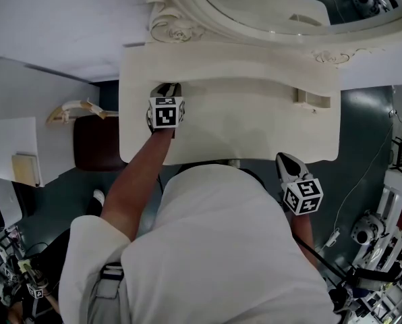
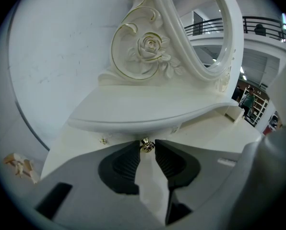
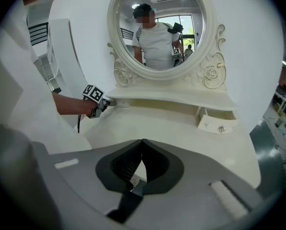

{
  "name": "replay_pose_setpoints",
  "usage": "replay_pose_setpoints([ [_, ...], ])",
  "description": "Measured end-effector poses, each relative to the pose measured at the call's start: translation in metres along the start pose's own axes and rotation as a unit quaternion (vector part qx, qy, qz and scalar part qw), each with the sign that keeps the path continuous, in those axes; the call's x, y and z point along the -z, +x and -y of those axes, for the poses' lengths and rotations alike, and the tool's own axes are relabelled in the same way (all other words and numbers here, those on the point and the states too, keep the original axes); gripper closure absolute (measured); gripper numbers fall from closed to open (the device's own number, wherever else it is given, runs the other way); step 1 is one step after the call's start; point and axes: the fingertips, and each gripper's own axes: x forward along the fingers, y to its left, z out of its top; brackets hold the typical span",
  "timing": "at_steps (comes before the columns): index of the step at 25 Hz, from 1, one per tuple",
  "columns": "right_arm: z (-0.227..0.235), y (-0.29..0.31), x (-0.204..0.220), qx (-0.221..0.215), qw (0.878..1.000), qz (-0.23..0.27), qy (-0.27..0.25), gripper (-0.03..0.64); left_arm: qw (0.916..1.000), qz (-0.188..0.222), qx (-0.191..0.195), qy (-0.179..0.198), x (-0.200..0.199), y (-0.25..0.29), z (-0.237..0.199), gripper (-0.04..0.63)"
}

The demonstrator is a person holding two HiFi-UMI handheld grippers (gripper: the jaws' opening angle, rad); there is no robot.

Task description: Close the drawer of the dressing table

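Observation:
The white dressing table (image 1: 255, 137) carries a raised shelf with a small drawer at each end. My left gripper (image 1: 168, 88) is at the left drawer, whose front sits flush under the shelf. In the left gripper view the brass knob (image 2: 146, 145) lies between the tips of my left gripper (image 2: 147, 147), and the jaws stand a little wider than the knob. The right drawer (image 3: 218, 122) (image 1: 313, 100) stands pulled out. My right gripper (image 1: 286, 159) (image 3: 142, 143) hangs over the table's front right edge, shut on nothing.
An oval mirror (image 3: 157, 28) in a carved frame rises behind the shelf. A dark brown stool (image 1: 96, 144) stands left of the table. Cables and camera gear (image 1: 369, 231) lie on the floor to the right. My body is pressed close to the table's front.

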Motion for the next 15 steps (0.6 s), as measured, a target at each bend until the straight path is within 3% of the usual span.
replay_pose_setpoints([
  [15, 0.014, -0.011, 0.01, -0.028, 0.999, 0.015, -0.015, 0.617, 0.9996, 0.005, -0.026, -0.012, 0.004, -0.038, 0.017, 0.471],
])
